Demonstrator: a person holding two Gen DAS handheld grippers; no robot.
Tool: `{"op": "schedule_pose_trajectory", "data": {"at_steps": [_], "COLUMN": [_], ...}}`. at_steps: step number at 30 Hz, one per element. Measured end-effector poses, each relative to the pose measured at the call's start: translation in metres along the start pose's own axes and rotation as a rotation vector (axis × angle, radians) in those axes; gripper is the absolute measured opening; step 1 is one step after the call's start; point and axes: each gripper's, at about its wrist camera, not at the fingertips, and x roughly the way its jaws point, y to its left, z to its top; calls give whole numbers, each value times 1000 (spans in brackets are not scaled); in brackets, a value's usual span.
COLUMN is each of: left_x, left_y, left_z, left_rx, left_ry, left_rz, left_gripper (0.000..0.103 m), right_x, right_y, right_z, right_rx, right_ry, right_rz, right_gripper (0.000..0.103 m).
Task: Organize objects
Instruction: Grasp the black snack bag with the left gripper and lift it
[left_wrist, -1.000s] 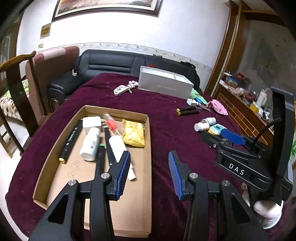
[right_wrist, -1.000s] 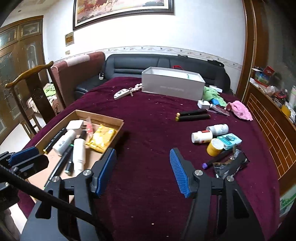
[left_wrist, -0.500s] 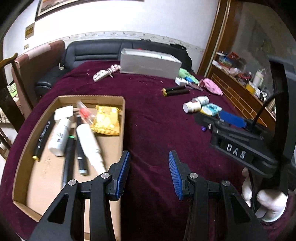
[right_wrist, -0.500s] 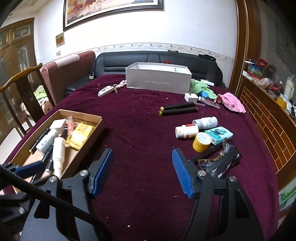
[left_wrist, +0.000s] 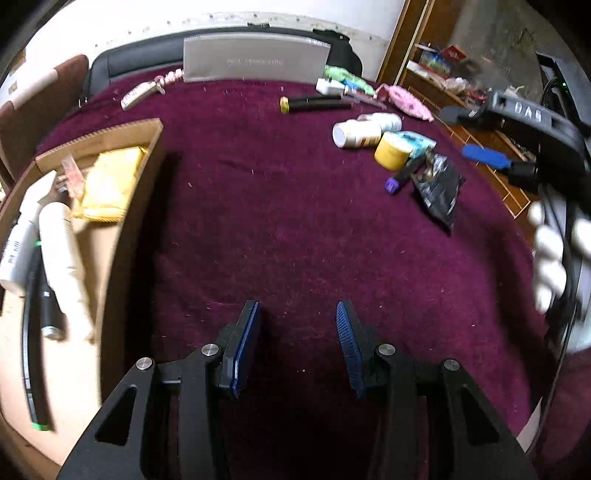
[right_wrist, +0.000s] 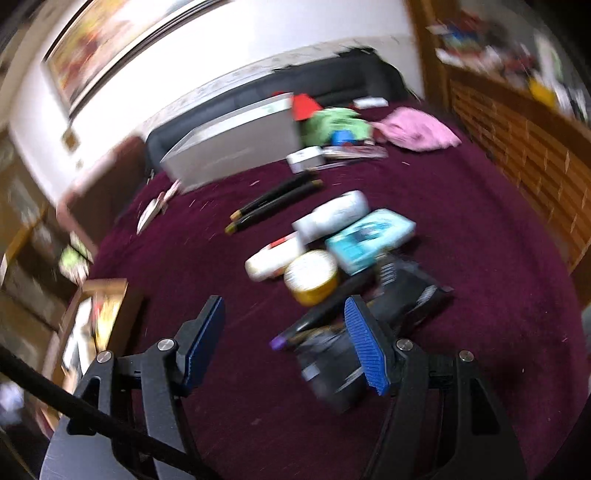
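At the table's left edge the cardboard tray (left_wrist: 122, 229) holds a yellow packet (left_wrist: 110, 184), a white tube (left_wrist: 61, 254), a white bottle (left_wrist: 18, 254) and dark pens (left_wrist: 46, 314), partly cut off by the frame. The left gripper (left_wrist: 297, 345) is spread open over bare cloth, holding nothing. The right gripper (right_wrist: 284, 343) is also wide open and empty, above the blurred black packet (right_wrist: 373, 332) and purple-capped pen (right_wrist: 317, 317), near the yellow jar (right_wrist: 312, 277), toward the right edge.

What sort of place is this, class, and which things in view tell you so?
Most likely a home living room: a black sofa behind a table under a maroon cloth, a framed painting on the wall, and a wooden cabinet to the side.
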Motion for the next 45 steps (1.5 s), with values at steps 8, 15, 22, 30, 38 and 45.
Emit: {"op": "schedule_pose_trajectory", "data": {"at_steps": [8, 15, 22, 30, 38, 45], "left_x": [3, 9, 10, 19, 20, 39], "left_y": [-13, -16, -19, -38, -45, -91], "left_z": [0, 3, 3, 0, 5, 34], "left_rx": [83, 95, 111, 199, 173, 361], "left_ry": [-23, -12, -2, 40, 44, -65], "left_rz": [18, -17, -24, 21, -1, 145], "left_gripper": [60, 77, 85, 99, 95, 94], "right_x": [42, 63, 76, 66, 56, 47], "right_y": [-69, -74, -10, -41, -86, -87], "right_z": [35, 15, -20, -14, -2, -5], "right_rx": [195, 202, 48, 201, 332, 301], "right_ry": [28, 130, 407, 344, 239, 204], "right_rz": [8, 102, 629, 701, 569, 455], "right_gripper": [67, 70, 71, 75, 77, 77]}}
